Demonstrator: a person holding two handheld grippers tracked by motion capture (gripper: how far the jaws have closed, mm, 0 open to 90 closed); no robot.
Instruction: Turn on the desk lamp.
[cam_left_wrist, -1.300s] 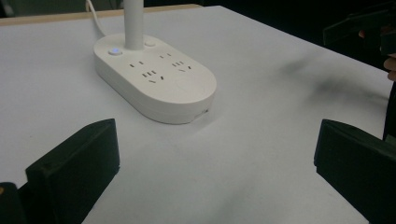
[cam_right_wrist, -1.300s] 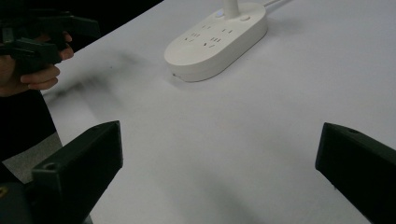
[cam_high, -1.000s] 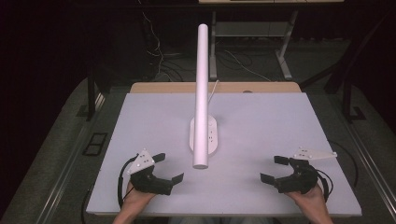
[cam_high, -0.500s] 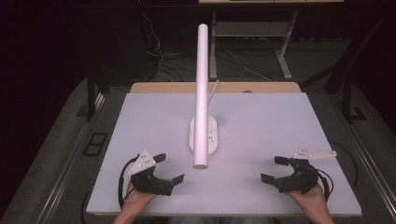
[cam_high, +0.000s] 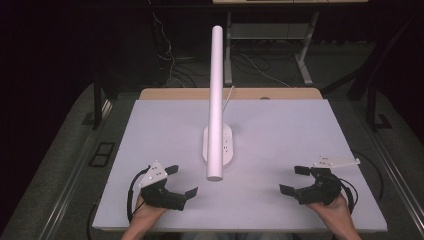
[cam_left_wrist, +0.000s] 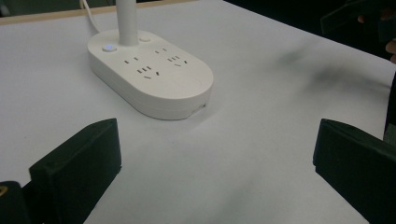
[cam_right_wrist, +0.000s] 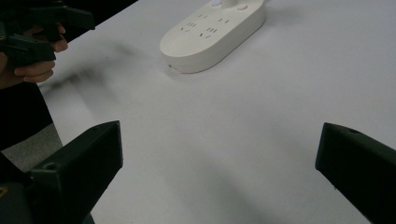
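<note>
Near the middle of the white table (cam_high: 300, 125) sits a white oval lamp base (cam_high: 218, 146) with socket outlets moulded into its top and a small round button glowing faintly blue beside the stem. From it a white tube (cam_high: 216, 100) rises straight up. A thin white cord (cam_high: 228, 96) runs from the back of the base towards the table's far wooden edge.

Both grippers sit at the near edge, well apart from the base, one on either side of it. The left gripper (cam_high: 180, 181) lies to the near left, held in the person's left hand (cam_high: 145, 212), its jaws spread wide with nothing between them. In the left gripper view the base (cam_left_wrist: 149, 72) lies ahead and a little left of the gap between the jaws.

The right gripper (cam_high: 295, 180) lies to the near right in the right hand (cam_high: 332, 210), jaws likewise wide apart and empty. In the right gripper view the base (cam_right_wrist: 212, 35) sits far ahead, with the left gripper (cam_right_wrist: 42, 28) off at the upper left.
</note>
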